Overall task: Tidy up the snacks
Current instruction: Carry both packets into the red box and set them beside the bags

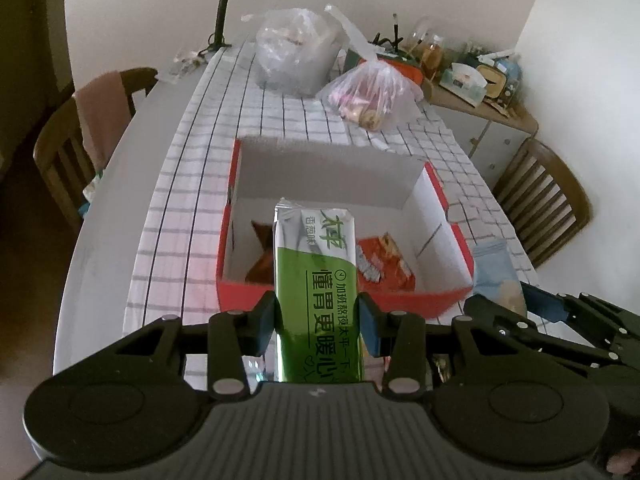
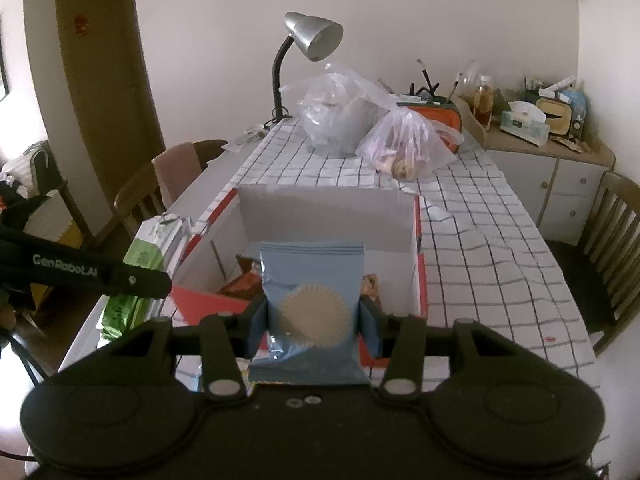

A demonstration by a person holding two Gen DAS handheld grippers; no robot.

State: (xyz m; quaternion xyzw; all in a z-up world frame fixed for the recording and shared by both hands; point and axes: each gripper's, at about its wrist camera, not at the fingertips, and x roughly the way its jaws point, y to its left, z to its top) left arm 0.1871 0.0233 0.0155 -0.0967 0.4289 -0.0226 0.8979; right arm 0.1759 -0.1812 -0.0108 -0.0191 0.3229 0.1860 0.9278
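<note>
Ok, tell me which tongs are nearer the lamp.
Hard to call. Left tongs and right tongs both sit at the box's near edge, the lamp far beyond.

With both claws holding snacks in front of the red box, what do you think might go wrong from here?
1. The left claw and right claw sit close together, so they may collide over the red box.
2. The green packet is long and gripped near its lower half; it may tip or catch the near wall.
3. The blue pouch looks soft and may slip. Snacks already in the box may block it from lying flat.
</note>
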